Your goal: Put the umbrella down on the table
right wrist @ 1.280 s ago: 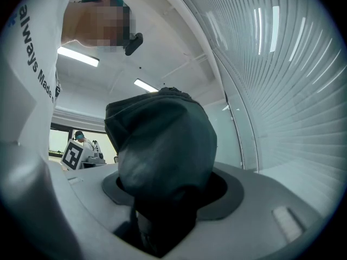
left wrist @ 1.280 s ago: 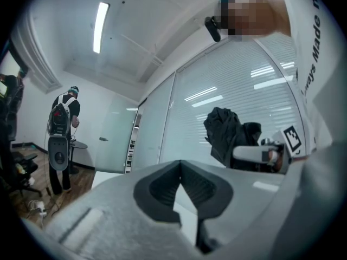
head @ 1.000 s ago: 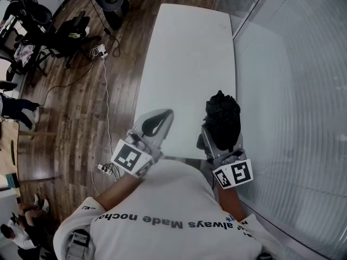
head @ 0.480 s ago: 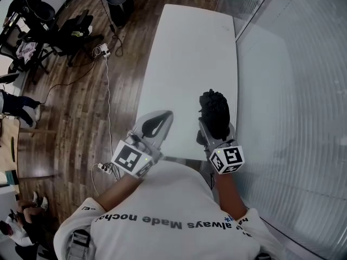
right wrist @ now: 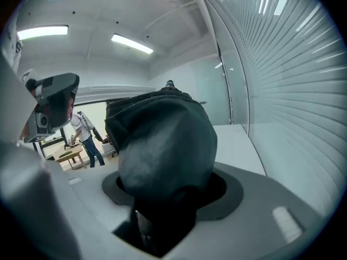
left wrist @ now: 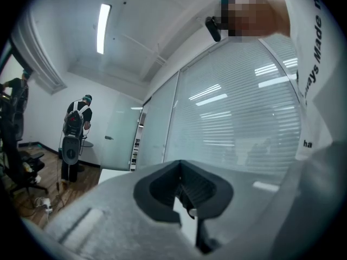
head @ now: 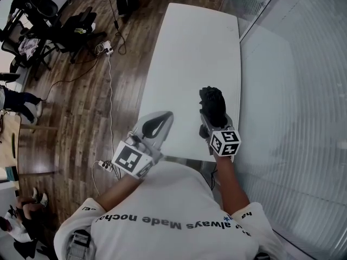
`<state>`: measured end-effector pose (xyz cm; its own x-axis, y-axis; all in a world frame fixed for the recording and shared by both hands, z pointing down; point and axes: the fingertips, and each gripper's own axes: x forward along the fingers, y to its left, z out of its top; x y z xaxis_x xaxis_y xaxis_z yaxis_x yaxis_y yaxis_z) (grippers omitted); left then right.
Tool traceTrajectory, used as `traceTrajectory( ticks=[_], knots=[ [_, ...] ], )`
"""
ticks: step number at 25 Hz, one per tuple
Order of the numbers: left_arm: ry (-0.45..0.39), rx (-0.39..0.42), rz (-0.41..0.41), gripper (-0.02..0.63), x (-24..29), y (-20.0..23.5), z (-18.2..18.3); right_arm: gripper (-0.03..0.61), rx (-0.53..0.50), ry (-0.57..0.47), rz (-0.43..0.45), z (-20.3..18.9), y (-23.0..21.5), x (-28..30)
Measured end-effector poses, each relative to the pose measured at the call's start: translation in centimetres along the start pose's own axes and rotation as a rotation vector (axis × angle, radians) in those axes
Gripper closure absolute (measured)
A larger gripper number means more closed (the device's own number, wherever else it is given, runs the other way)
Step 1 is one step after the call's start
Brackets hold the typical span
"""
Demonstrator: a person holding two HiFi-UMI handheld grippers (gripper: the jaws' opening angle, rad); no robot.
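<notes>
A folded black umbrella (head: 212,103) stands up out of my right gripper (head: 213,119), which is shut on its lower end above the near right part of the long white table (head: 190,47). Whether the umbrella touches the tabletop is hidden. In the right gripper view the umbrella (right wrist: 162,145) fills the middle and rises from between the grey jaws. My left gripper (head: 162,119) hovers over the table's near left corner, jaws together with nothing in them. The left gripper view shows its jaws closed, pointing toward the glass wall.
A glass wall with blinds (head: 293,107) runs close along the table's right side. Wooden floor (head: 76,102) lies to the left with a cable and power strip (head: 105,49), chairs (head: 59,26) and people at the far left edge. The table's near edge (head: 179,157) is by my body.
My right gripper has moved forward and slightly left over the table with the umbrella in it, and sits lower now. The left gripper has stayed in place.
</notes>
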<state>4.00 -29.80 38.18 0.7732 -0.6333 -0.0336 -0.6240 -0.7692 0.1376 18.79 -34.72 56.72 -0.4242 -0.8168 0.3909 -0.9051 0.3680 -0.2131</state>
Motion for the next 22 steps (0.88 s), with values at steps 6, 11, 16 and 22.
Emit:
traceTrajectory(
  ticks=[6, 11, 16, 22],
  knots=[
    [0.000, -0.006, 0.011, 0.611, -0.1, 1.1, 0.3, 0.318, 0.035, 0.145, -0.009, -2.7, -1.9, 4.4],
    [0.002, -0.008, 0.016, 0.611, -0.1, 1.4, 0.2, 0.318, 0.051, 0.279, -0.033, -6.1, -3.9, 7.4],
    [0.005, -0.010, 0.029, 0.611, 0.0, 1.8, -0.1, 0.318, 0.073, 0.387, -0.069, -9.7, -5.8, 9.9],
    [0.011, -0.007, 0.048, 0.611, -0.4, 2.1, -0.2, 0.318, 0.097, 0.522, -0.109, -12.9, -7.3, 11.4]
  ],
)
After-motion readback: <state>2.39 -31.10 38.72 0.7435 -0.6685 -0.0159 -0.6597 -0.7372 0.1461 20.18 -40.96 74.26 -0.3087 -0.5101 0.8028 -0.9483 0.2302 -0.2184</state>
